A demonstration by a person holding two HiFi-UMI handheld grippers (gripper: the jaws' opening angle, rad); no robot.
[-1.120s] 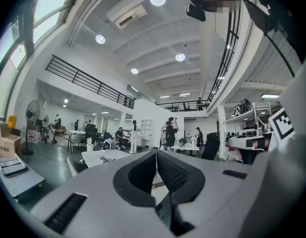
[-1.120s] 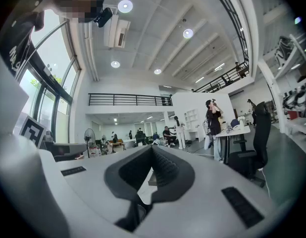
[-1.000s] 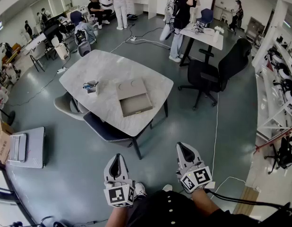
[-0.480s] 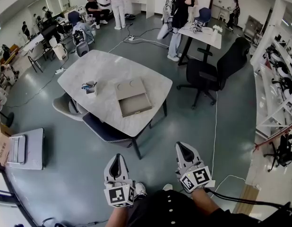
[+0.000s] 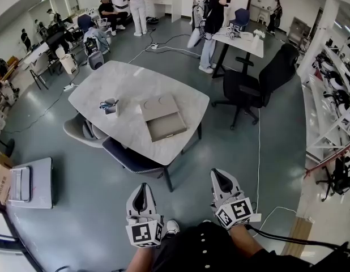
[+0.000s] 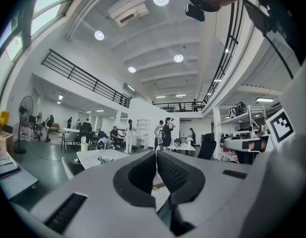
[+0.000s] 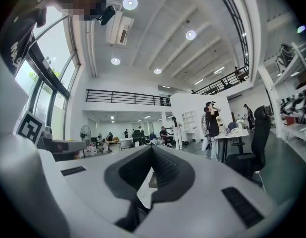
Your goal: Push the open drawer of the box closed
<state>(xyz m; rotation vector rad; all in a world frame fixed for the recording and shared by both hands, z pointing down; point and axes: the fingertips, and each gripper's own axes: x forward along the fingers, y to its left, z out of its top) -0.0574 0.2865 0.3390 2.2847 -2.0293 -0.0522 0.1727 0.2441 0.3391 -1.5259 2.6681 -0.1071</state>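
At the middle of the room, in the head view, a pale marble table (image 5: 129,89) stands with the flat tan box (image 5: 158,104) lying on it toward its right end. The drawer (image 5: 167,126) is pulled out on the side nearest the person. A small holder with pens (image 5: 110,106) sits on the table to the left of the box, apart from it. A dark blue chair (image 5: 129,156) is tucked in at the near edge, and a black office chair (image 5: 259,88) stands off to the right. Low in this view the left gripper (image 5: 141,189) and the right gripper (image 5: 220,177) are held near the person's body, well apart from the table and the box.

In the left gripper view, the left gripper's (image 6: 156,153) fingers are pressed together with nothing between them; the table (image 6: 96,157) shows far beyond.

In the right gripper view, the right gripper's (image 7: 153,148) fingers likewise meet, empty, pointing across the open floor.
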